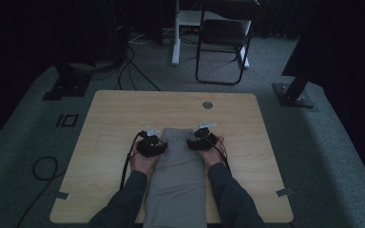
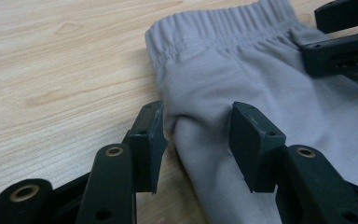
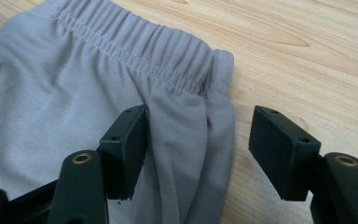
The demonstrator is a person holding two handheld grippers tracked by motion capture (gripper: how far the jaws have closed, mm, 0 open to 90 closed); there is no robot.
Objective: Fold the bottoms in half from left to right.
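Counting items: one grey garment (image 1: 177, 175), two grippers, one wooden table (image 1: 109, 123), one round grommet (image 1: 207, 105) near the table's far edge. Garment looks like pants or shorts with an elastic waistband (image 2: 214, 28); it lies flat down the table's middle, waistband at the far end, lower part running off the near edge between the person's two sleeves.

Left gripper (image 2: 196, 144): jaws partly spread, straddling the garment's left side edge just below the waistband. Left pad sits against a raised fold of fabric, right pad rests on the cloth with a gap to the fold. Not clamped.

Right gripper (image 3: 198, 149): jaws spread wider, straddling the garment's right side edge below the waistband corner. Inner pad touches the cloth, outer pad stands over bare wood, clear of the fabric. Nothing gripped.

High view: left gripper (image 1: 151, 146) and right gripper (image 1: 200, 142) sit on opposite sides of the waistband end, roughly level with each other, one hand behind each, one black cable trailing from each. Room is dim, so whether the pads press into the table there is hard to call.

Left gripper view also catches the other gripper's two black jaws (image 2: 340, 51) at upper right, on the cloth.

Background floor: one folding chair (image 1: 223, 42), loose cables, two dark stand bases (image 1: 292, 95).
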